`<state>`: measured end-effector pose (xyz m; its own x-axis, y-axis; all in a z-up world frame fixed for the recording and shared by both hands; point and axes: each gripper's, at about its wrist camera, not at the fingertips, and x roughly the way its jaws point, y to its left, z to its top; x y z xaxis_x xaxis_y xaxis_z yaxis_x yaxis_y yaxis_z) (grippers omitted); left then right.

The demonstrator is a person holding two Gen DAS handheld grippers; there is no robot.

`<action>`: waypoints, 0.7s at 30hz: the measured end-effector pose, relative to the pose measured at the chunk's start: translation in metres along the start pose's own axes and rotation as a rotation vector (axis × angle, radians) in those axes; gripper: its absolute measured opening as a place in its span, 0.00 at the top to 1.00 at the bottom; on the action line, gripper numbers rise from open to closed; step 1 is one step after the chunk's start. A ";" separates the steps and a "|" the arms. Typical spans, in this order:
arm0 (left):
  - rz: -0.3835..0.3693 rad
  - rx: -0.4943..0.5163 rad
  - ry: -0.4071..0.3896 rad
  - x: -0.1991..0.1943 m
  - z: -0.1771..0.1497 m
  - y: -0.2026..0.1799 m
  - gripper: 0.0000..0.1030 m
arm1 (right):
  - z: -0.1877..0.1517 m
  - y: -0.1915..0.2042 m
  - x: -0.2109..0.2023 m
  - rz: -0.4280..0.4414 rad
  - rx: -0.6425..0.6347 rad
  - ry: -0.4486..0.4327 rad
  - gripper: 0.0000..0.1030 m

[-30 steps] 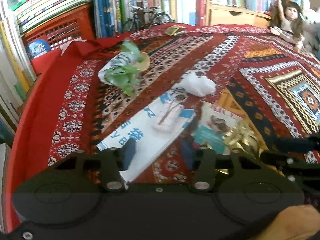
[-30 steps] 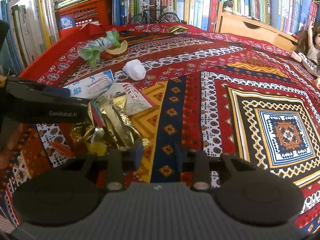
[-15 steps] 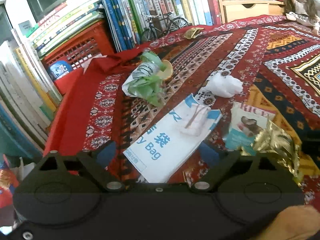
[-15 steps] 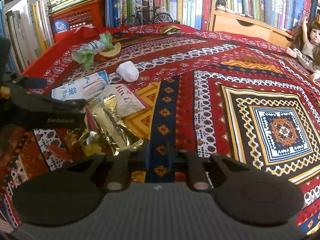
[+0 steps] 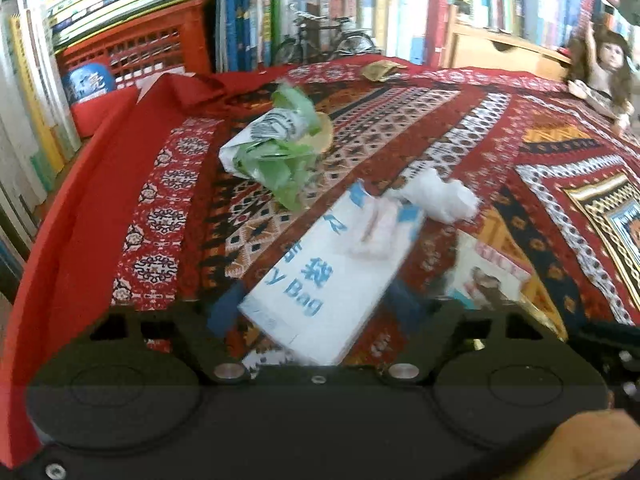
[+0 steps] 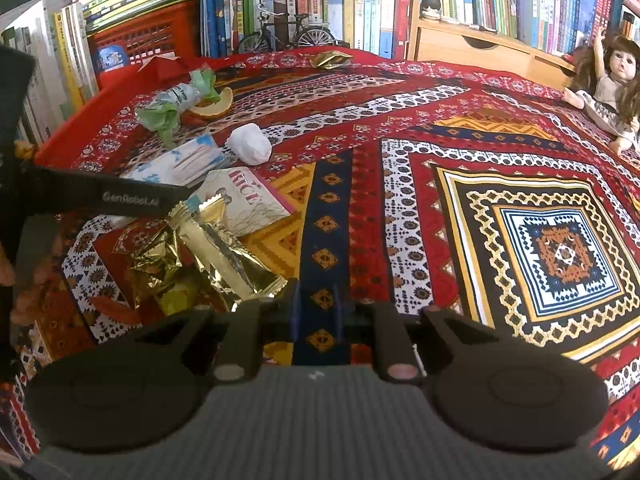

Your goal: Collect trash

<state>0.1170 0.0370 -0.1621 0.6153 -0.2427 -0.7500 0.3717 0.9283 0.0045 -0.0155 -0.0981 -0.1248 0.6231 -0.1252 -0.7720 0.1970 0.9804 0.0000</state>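
Note:
Trash lies on the patterned red cloth [image 6: 400, 128]. My left gripper [image 5: 314, 306] is open, its fingers on either side of the near end of a white bag with blue print [image 5: 332, 276]. Beyond the bag lie a crumpled green-and-white wrapper [image 5: 276, 148] and a white tissue wad [image 5: 440, 196]. My right gripper [image 6: 316, 314] is shut to a narrow slit with nothing in it. It hovers just right of a long gold packet [image 6: 228, 256] and a crumpled gold wrapper [image 6: 158, 258]. A rice packet [image 6: 244, 200] lies behind them.
A small gold wrapper [image 6: 330, 58] sits at the cloth's far edge. Books, a red crate [image 6: 148, 36], a toy bicycle [image 6: 286, 34] and a wooden shelf [image 6: 472, 46] line the back. A doll [image 6: 608, 88] lies at the right. One black finger of the left gripper [image 6: 132, 198] crosses the trash pile.
The left gripper opened wide and moved forward over the white bag. The right gripper went from open to shut beside the gold packet.

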 end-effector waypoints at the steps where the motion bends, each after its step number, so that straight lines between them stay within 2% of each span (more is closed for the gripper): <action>1: -0.001 0.005 0.001 -0.004 -0.001 -0.002 0.38 | 0.000 0.000 0.000 0.000 0.007 0.000 0.84; 4: 0.004 0.017 -0.025 -0.019 -0.004 -0.006 0.59 | 0.001 -0.002 -0.001 -0.001 0.027 0.002 0.88; 5: 0.002 0.026 -0.030 -0.024 -0.005 -0.007 0.71 | 0.001 -0.002 -0.002 0.000 0.033 0.003 0.89; 6: -0.001 0.038 -0.029 -0.029 -0.006 -0.009 0.76 | 0.000 -0.003 -0.003 -0.001 0.038 0.003 0.90; 11: -0.001 0.055 -0.019 -0.044 -0.015 -0.014 0.80 | -0.001 -0.002 -0.006 -0.009 0.039 0.004 0.90; 17: -0.008 0.016 0.018 -0.072 -0.025 -0.012 0.79 | -0.002 -0.003 -0.008 -0.006 0.050 0.004 0.90; 20: 0.010 0.053 0.025 -0.088 -0.033 -0.016 0.53 | -0.003 -0.003 -0.009 -0.004 0.052 0.005 0.90; 21: 0.018 0.073 0.007 -0.094 -0.035 -0.018 0.49 | -0.003 -0.003 -0.009 -0.005 0.052 0.004 0.90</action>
<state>0.0277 0.0529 -0.1146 0.6176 -0.2242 -0.7539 0.4105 0.9095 0.0658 -0.0239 -0.0995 -0.1198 0.6192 -0.1289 -0.7746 0.2390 0.9706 0.0295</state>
